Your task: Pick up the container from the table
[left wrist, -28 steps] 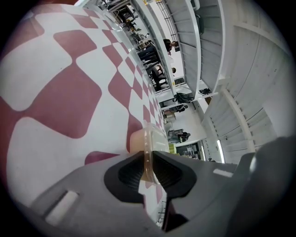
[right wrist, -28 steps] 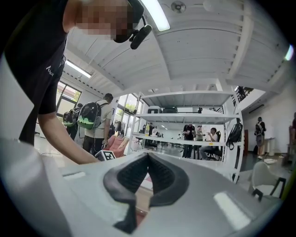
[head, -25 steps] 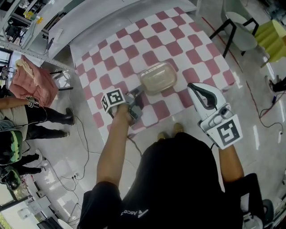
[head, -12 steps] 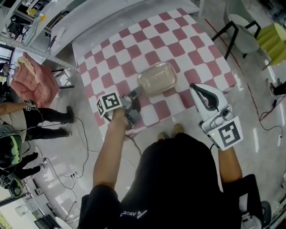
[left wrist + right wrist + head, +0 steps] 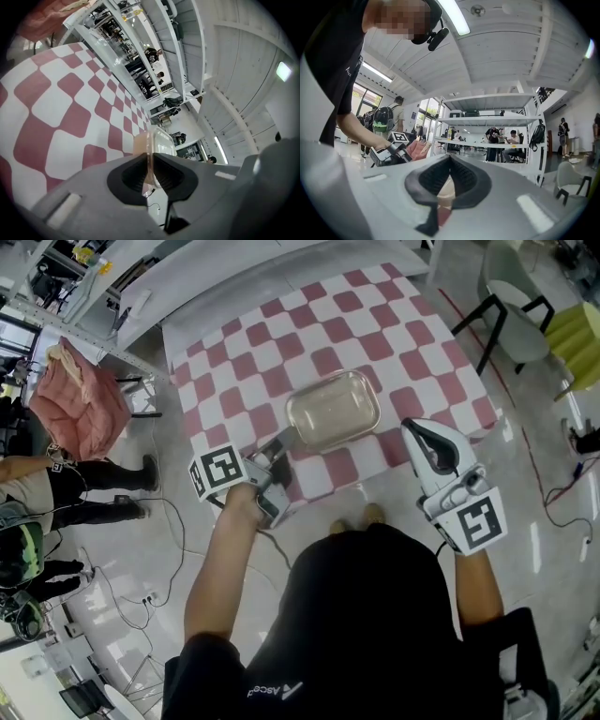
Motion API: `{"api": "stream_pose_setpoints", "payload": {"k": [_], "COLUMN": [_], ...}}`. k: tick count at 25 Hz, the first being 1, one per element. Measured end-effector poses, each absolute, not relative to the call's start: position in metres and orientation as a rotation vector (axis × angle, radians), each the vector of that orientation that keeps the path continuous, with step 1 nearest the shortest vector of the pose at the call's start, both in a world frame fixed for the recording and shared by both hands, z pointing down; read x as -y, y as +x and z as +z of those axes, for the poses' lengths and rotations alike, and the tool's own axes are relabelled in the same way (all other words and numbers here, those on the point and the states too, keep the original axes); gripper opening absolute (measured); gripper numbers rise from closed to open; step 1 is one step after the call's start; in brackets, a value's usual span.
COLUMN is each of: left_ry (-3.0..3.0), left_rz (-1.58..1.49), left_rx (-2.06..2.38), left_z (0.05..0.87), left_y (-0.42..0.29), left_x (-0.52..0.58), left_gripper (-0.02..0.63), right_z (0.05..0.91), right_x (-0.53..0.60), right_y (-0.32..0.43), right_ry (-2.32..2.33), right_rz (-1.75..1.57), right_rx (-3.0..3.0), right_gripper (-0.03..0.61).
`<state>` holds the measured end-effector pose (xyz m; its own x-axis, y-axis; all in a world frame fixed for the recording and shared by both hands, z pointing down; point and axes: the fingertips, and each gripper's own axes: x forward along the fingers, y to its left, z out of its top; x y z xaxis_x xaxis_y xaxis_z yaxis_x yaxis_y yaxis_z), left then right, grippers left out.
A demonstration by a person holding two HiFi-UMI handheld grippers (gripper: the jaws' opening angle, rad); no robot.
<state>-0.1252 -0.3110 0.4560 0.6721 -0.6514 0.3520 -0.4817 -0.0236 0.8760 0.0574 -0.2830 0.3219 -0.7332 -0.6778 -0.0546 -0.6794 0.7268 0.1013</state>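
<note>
Clamping left gripper (image 5: 286, 439): was pinched nearly shut on container (image 5: 333, 409) rim at 8 o'clock;
Risk: container might be levered loose and dropped; only one thin edge was held

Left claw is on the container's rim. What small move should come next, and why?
Probably lift straight up a little, held level: the left claw is shut on one rim corner of the container, so the container hangs one-sided, low over the checkered table.

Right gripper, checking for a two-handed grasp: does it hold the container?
No, the right gripper is shut on nothing, apart from the container.
</note>
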Motion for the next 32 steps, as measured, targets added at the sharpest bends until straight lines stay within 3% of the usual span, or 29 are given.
{"api": "stream_pose_setpoints", "payload": {"k": [32], "left_ry": [1.690], "left_rz": [-0.174], "left_rx": [0.949], "left_z": [0.449], "left_y": [-0.113], "left_x": [0.299], "left_gripper": [0.048], "right_z": [0.336], "right_x": [0.270], "right_y": [0.062], "right_ry": [-1.135], "right_rz": [0.150], "right_rx": [-2.946], "right_gripper": [0.003]}}
